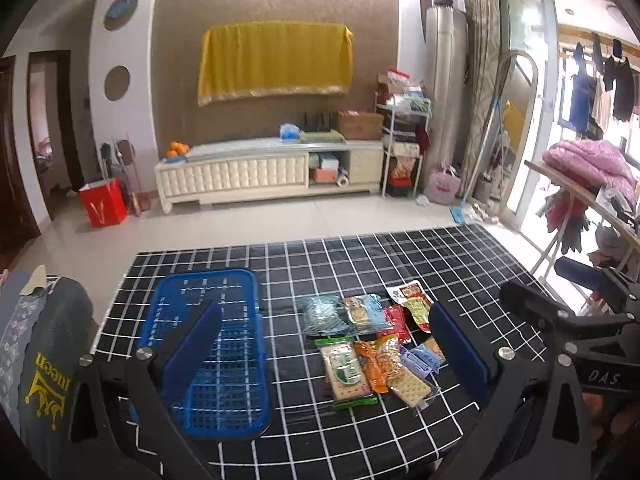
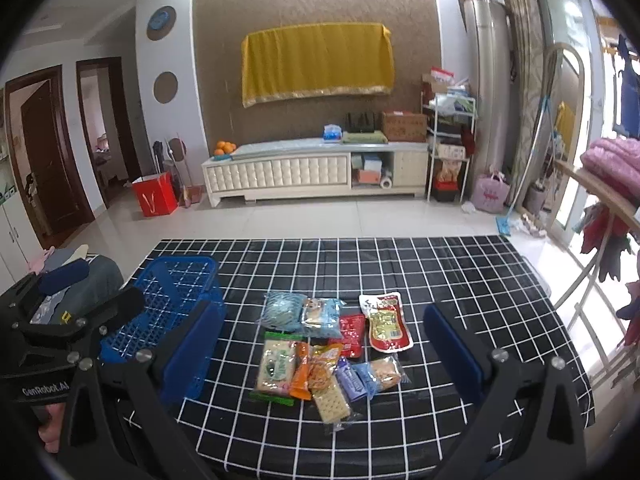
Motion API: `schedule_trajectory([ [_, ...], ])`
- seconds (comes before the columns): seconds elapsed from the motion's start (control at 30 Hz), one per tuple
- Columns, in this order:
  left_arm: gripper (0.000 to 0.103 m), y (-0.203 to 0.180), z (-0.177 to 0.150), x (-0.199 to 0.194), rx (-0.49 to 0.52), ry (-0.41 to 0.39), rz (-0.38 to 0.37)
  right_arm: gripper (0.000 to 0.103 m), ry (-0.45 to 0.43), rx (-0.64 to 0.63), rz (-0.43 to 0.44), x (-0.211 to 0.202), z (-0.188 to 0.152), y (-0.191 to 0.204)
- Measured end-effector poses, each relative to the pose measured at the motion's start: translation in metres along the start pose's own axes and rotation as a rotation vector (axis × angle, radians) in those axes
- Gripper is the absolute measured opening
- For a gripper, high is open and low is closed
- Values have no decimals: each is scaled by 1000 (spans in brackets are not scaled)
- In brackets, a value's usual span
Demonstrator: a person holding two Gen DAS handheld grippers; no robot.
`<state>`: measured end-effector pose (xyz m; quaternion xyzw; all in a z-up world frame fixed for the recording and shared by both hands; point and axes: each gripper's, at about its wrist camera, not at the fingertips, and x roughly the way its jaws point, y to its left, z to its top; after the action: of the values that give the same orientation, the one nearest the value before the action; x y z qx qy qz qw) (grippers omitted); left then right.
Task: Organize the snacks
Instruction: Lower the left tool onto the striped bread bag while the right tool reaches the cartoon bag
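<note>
"GenRobot.AI" marked the left gripper [image 1: 326, 344]; "DAS" the right gripper [image 2: 324, 344]. Both stood spread apart, empty. One blue basket [image 1: 216, 352] sat lower left; snack packets [image 2: 332, 344] clustered lower centre.

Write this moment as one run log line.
blue basket: empty | snack packets: piled on table beside it | left tool: open | right tool: open

Blue mesh basket [image 1: 218, 356], black tablecloth [image 2: 440, 280] with white grid, yellow cloth [image 2: 318, 60] on brown wall, red bag [image 2: 155, 194].
</note>
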<state>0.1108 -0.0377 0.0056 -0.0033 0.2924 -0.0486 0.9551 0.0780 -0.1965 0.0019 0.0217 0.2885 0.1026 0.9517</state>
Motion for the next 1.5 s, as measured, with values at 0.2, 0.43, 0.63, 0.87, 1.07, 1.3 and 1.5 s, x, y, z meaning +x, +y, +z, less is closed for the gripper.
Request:
schedule_trajectory([
  [0.2,102,-9,19,71,27,164,-48,103,84,60,38,52,16,-29],
  [0.43,74,-6,26,169,-15,400,-101,101,254,178,126,130,24,-60],
  [0.63,64,4,27,238,-92,570,-92,83,440,231,171,200,24,-73],
  [0.87,64,12,15,301,-103,717,21,73,600,229,141,267,9,-79],
  [1.07,64,17,-2,343,-145,791,30,73,655,246,141,295,-10,-85],
  [1.3,64,15,-20,372,-78,820,102,73,680,275,161,304,-21,-95],
  [1.5,55,15,-33,389,-91,832,103,73,680,265,163,306,-20,-99],
])
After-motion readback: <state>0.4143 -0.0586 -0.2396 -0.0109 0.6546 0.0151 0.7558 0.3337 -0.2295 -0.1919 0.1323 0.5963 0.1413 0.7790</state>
